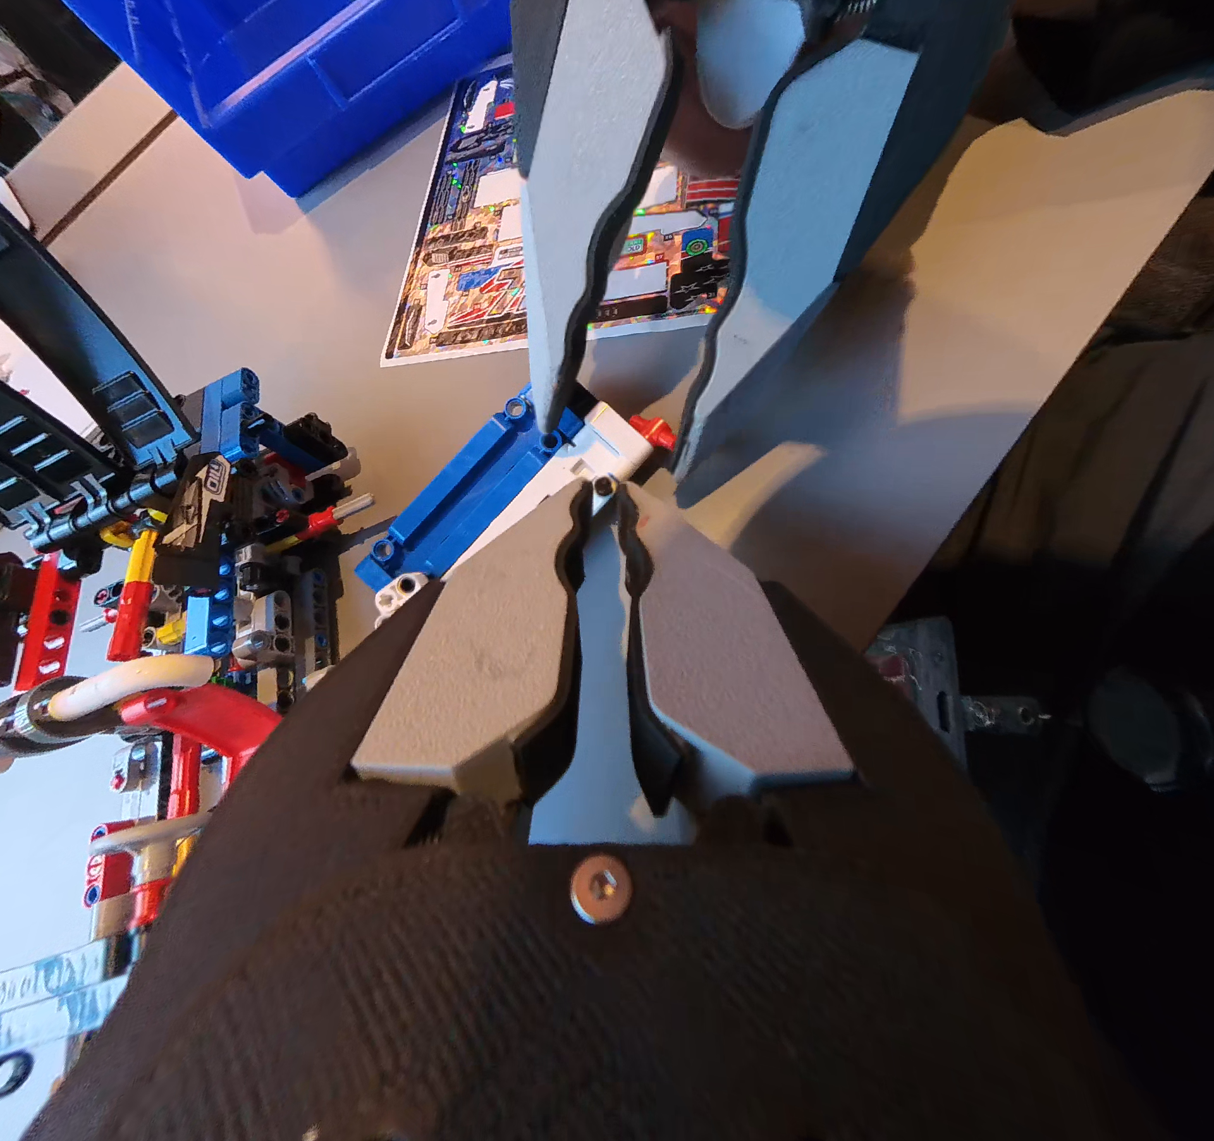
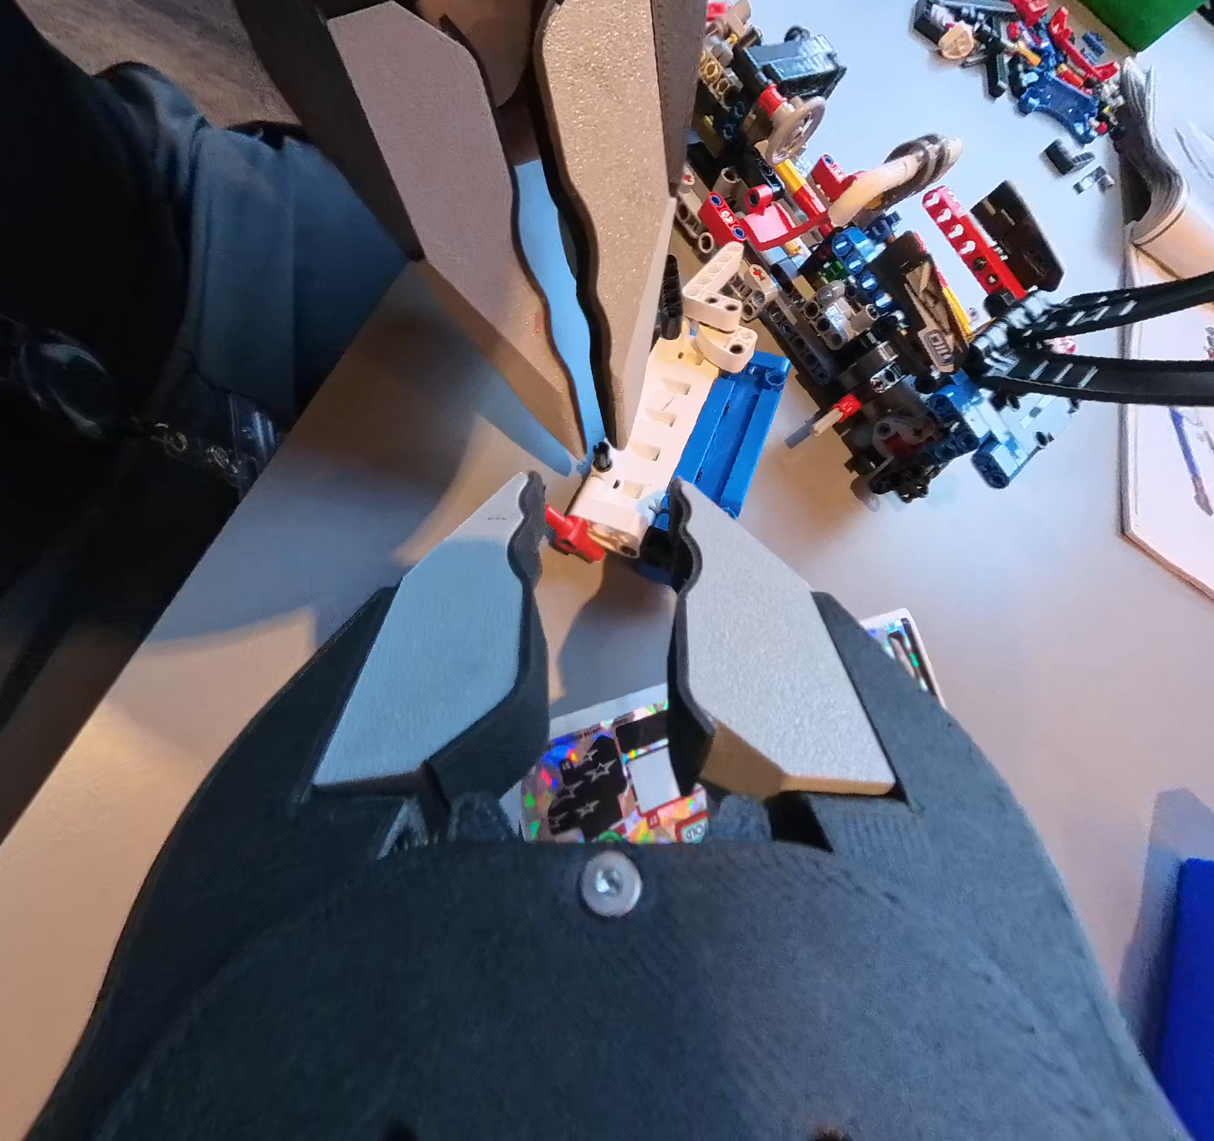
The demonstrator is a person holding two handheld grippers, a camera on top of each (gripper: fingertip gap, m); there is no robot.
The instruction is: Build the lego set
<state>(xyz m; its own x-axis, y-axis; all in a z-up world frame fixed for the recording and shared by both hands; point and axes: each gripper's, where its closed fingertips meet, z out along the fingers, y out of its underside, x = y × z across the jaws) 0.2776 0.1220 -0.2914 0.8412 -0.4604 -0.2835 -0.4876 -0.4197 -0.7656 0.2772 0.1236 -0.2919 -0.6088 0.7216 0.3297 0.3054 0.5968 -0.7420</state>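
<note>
Two grippers are working my blue-and-white Lego subassembly (image 1: 519, 505) near the worktop's front edge: left gripper (image 1: 603, 491) pinching a black pin (image 1: 603, 487), right gripper (image 2: 607, 522) spread, straddling its light, rigid, snap-fragile end.

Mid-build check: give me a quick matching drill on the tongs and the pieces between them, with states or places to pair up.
Things:
1. left tongs
2. right tongs
3. red plastic connector
4. shiny holographic sticker sheet

States or places:
A. lying flat on the table beside the blue plastic bin
B. open, fingers either side of the white-and-blue beam assembly's end
C. sticking out of the white beam's end
D. shut on a small black pin

Pairs: 1-D, 2-B, 3-C, 4-A
</note>
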